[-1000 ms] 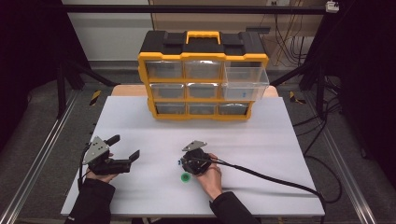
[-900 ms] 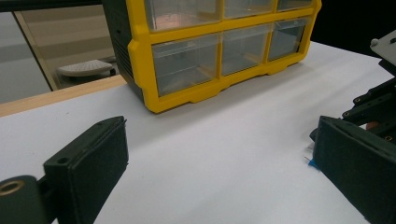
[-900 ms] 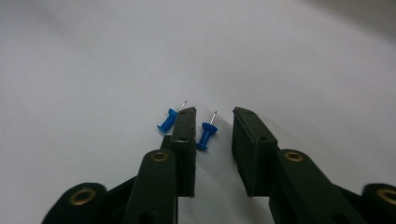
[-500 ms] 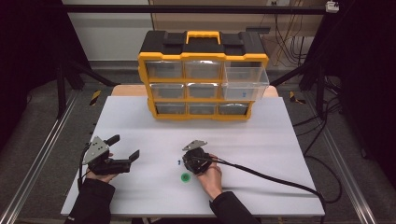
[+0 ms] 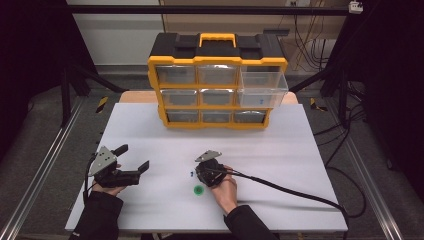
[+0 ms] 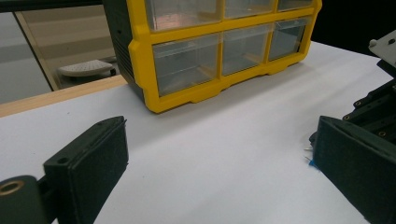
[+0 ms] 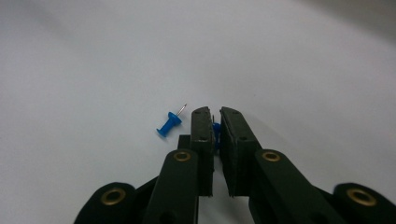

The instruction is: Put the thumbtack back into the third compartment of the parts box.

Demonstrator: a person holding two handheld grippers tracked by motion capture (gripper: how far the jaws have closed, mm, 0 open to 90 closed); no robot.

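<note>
— On the white table (image 5: pixel 300 150), what is the biggest thing?

— At the far side stands a yellow and black drawer cabinet (image 5: pixel 217 80) with clear drawers in three rows. Its handle (image 5: pixel 217 39) is on top. One drawer (image 5: pixel 263 90), at the right of the upper rows, is pulled out toward the person, and something small and blue lies inside it.

— And the tongs?

— Both are at the near side, well apart from each other. The left gripper (image 5: pixel 131 159) is held in the person's left hand (image 5: pixel 107 187), and its jaws stand wide apart with nothing between them. In the left gripper view they frame the bare table and the bottom drawers of the cabinet.

— The right one?

— The right gripper (image 5: pixel 199 172) is held in the right hand (image 5: pixel 226 187) near the middle of the table, and it points down to the surface. In the right gripper view its jaws are narrow, almost together, and they pinch a small blue pushpin (image 7: pixel 215 133); only a little of it is visible in the gap.

— Anything smaller?

— A green round piece (image 5: pixel 198 190) lies on the table just beside the right gripper, at the near side. A second blue pin (image 7: pixel 169 125) lies on its side just left of the jaws, apart from them, with its needle pointing away
</note>
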